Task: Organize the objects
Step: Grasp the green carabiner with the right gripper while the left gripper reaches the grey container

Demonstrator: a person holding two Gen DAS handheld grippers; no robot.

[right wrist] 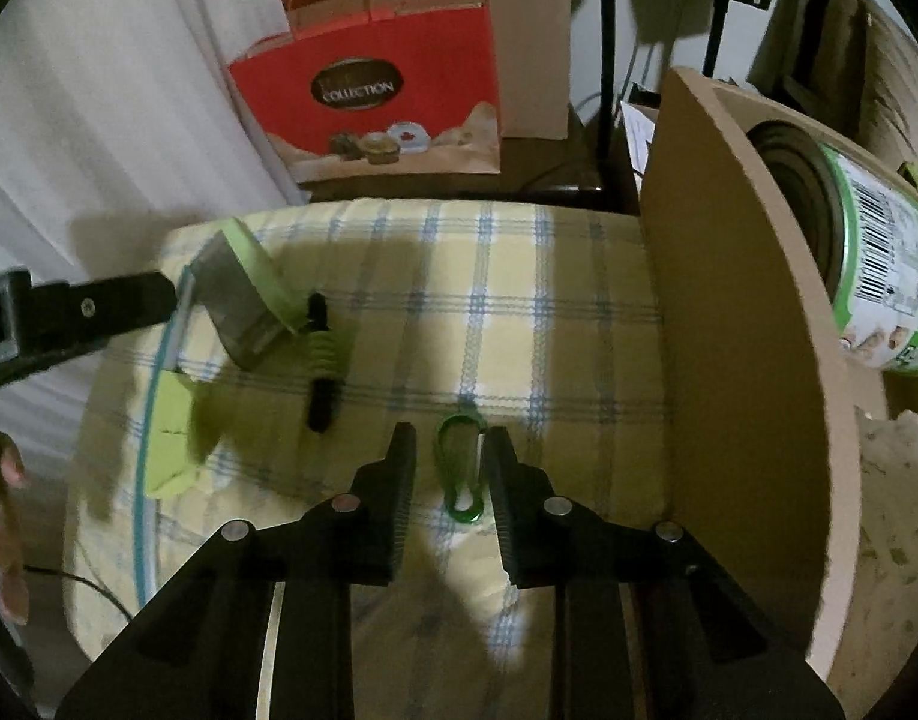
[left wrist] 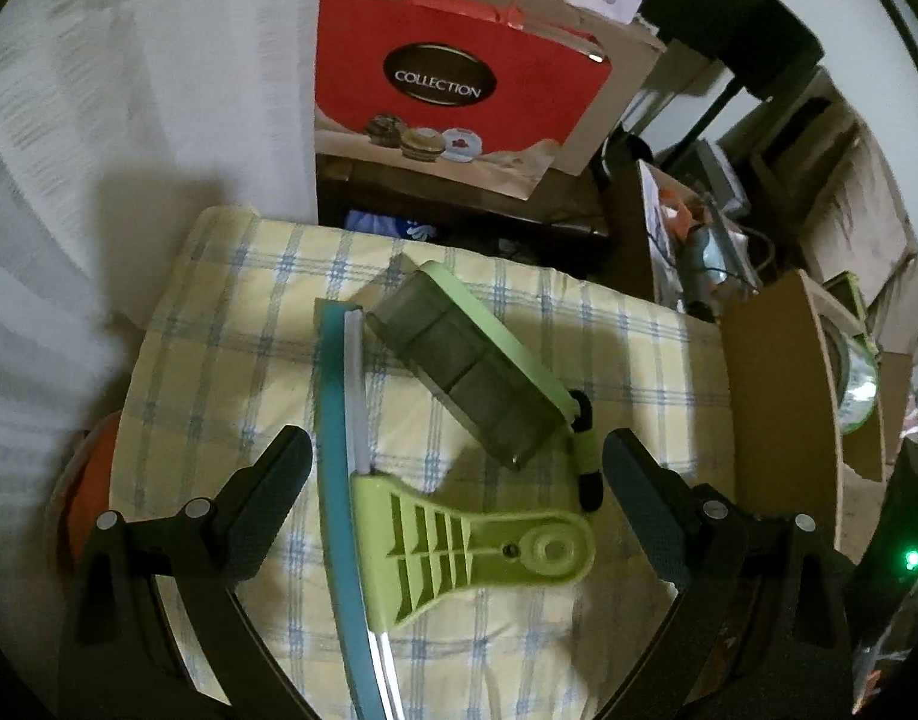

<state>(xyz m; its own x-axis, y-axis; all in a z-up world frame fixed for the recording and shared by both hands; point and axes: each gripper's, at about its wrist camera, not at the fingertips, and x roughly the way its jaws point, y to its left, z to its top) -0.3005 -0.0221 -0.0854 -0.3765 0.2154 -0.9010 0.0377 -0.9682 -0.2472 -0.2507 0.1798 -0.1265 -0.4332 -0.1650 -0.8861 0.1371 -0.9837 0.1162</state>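
on top of the yellow checked cloth, beside a tall cardboard box holding a tin can, the left gripper hangs with jaws spread wide over a lime green clip on a blue-edged sheet and a grey box with a green lid. smaller, a green and black strap piece lies near the box. the right gripper stands with jaws narrow around a small green carabiner lying on the cloth, apparently not yet pressing it.
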